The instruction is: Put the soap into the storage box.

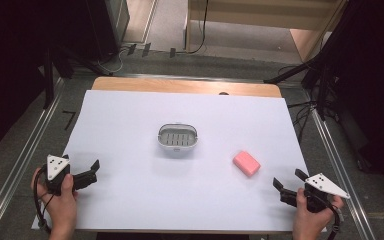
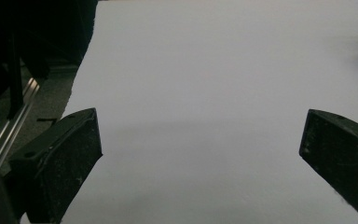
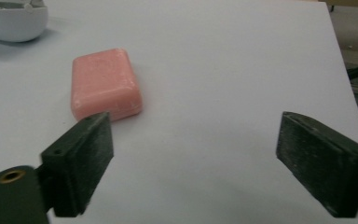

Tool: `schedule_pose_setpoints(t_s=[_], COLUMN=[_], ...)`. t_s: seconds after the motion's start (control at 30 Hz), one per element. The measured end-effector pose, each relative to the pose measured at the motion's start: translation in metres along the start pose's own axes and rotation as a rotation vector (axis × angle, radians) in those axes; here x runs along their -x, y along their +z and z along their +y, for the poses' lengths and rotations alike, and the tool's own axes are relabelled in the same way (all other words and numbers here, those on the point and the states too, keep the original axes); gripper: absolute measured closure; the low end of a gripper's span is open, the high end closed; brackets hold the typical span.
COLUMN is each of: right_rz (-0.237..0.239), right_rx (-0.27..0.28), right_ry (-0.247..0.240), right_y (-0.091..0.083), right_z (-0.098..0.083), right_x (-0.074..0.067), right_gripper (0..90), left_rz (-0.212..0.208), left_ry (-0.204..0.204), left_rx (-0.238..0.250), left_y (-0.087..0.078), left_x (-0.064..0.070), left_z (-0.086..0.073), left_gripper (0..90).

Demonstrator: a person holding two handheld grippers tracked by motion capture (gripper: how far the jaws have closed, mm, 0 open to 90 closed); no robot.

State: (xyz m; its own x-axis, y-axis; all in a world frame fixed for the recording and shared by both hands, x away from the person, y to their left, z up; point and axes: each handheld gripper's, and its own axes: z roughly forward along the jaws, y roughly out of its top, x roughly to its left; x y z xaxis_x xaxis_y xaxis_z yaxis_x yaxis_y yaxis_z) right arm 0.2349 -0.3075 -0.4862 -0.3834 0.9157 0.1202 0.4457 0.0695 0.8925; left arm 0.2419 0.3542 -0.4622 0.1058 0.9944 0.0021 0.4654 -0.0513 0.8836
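Both grippers, left gripper (image 1: 91, 172) and right gripper (image 1: 289, 181), are held with jaws apart, gripping nothing, pink soap (image 1: 246, 163) lying near the right one.

- A white sheet (image 1: 130, 125) covers most of the wooden counter (image 1: 185, 86).
- A white oval plastic dish with a slotted grey insert (image 1: 178, 140) sits mid-sheet.
- Black cables (image 1: 130, 52) trail on the floor behind.
- Metal rails (image 1: 22, 155) flank the counter.
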Motion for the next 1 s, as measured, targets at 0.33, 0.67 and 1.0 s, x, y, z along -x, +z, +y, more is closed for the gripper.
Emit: schedule_pose_setpoints(t_s=[0.33,0.67,1.0], right_rz=[0.041,0.051,0.099], right_rx=[-0.114,-0.365,-0.534], right_ry=[-0.013,-0.179,-0.145], right_y=[0.01,0.023,0.037], right_z=[0.013,0.044,0.061], right_x=[-0.003,-0.022,-0.027], right_gripper=[13.0,19.3,19.7], left_rz=[0.004,0.001,0.0], left_ry=[0.014,0.018,0.014], left_rx=[-0.002,0.001,-0.003], left_y=[0.001,0.0,0.0], left_x=[0.002,0.002,0.002], left_z=[0.0,0.0,0.0], left_gripper=[0.0,0.0,0.0])
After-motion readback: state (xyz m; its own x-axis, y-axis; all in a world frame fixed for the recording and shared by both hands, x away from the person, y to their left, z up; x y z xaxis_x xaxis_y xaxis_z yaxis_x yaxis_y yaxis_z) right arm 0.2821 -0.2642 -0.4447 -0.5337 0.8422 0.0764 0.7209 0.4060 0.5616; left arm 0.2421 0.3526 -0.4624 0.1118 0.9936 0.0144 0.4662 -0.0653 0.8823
